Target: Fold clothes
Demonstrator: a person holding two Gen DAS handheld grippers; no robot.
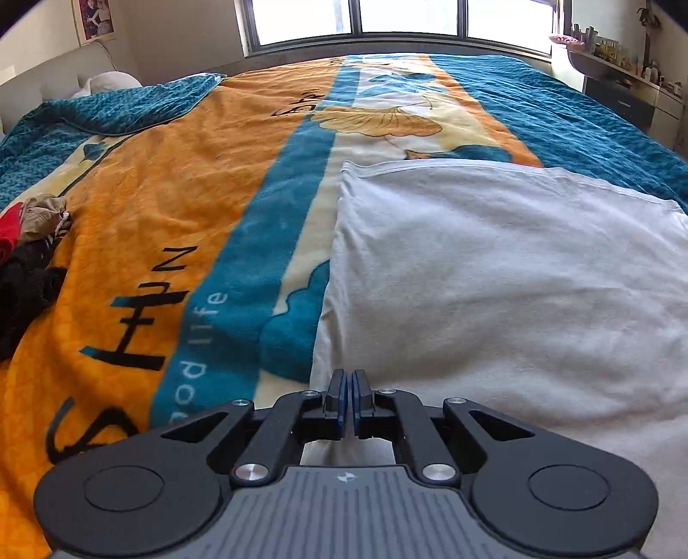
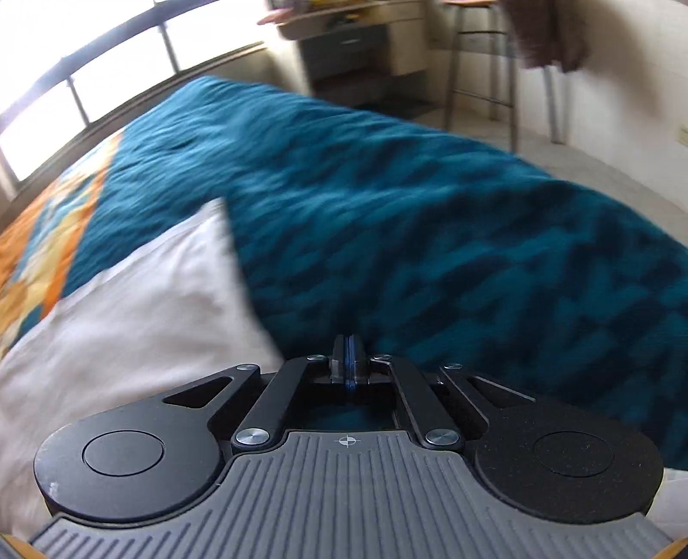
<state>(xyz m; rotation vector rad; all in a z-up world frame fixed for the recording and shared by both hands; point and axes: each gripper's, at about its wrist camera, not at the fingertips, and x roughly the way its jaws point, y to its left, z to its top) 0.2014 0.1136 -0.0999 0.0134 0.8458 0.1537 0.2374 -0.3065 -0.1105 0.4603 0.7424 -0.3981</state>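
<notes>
On the blanket, a white garment lies flat beneath both grippers, whose fingers are pinched together, holding nothing.

Daylit from the window at the far side; panes blown out to white glare in both views. Left wrist view sharp, evenly bright, with soft shadow under the gripper. Right wrist view smeared by motion blur across the blanket, texture streaked, furniture indistinct; possibly a stool at top. Strong fisheye bending at edges, dark vignette in corners.
</notes>
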